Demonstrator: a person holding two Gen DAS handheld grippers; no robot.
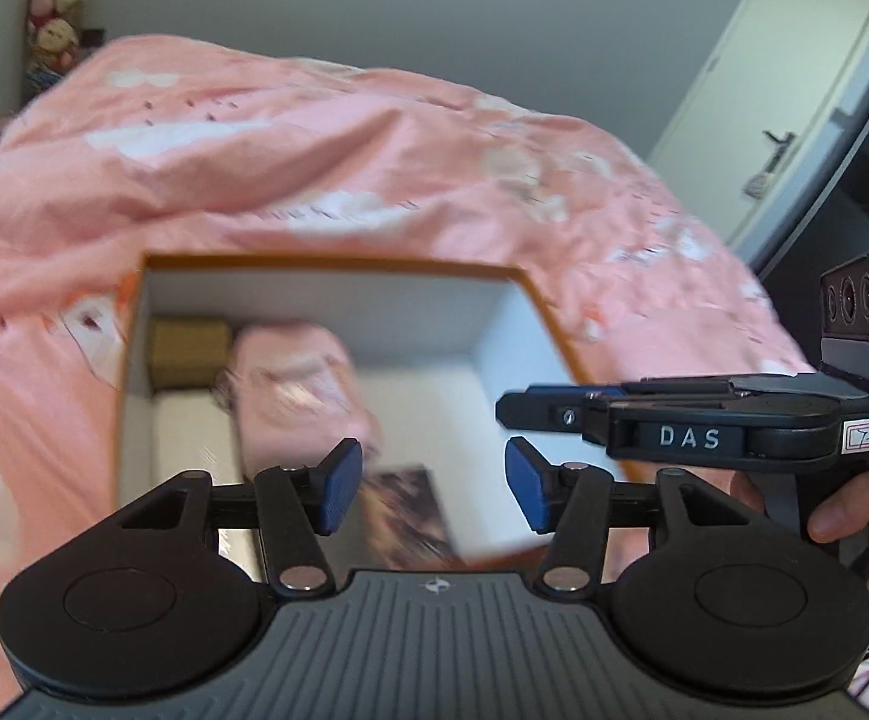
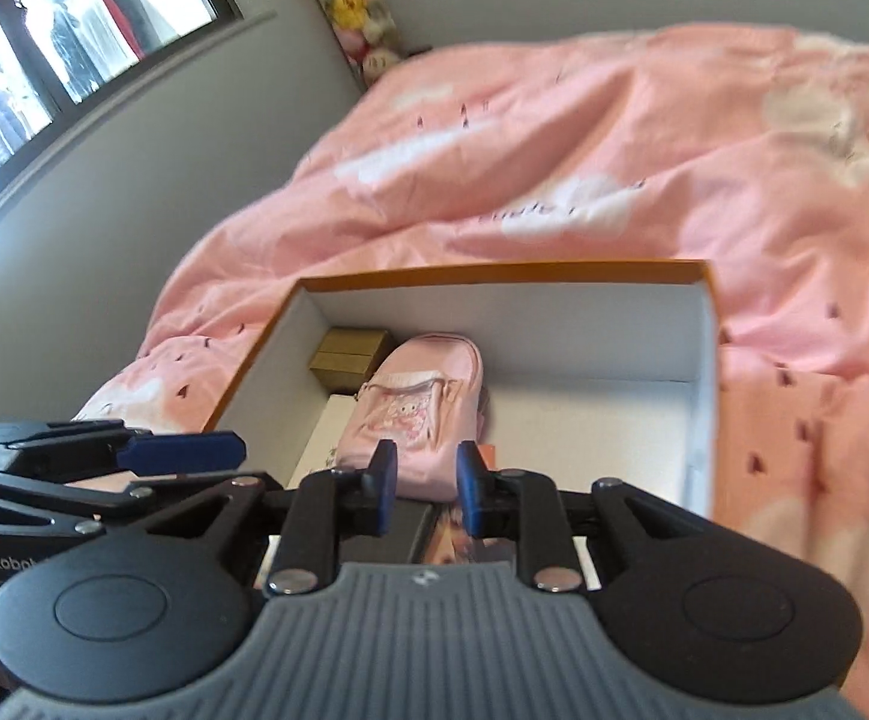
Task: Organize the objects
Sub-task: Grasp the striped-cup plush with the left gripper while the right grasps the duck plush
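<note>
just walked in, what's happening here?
A person holds a claw in each hand over an orange-rimmed box sitting on a pink duvet. A pink pouch, a small brown box and what looks like a book already lie inside. The left claw and right claw are both open and empty.
</note>
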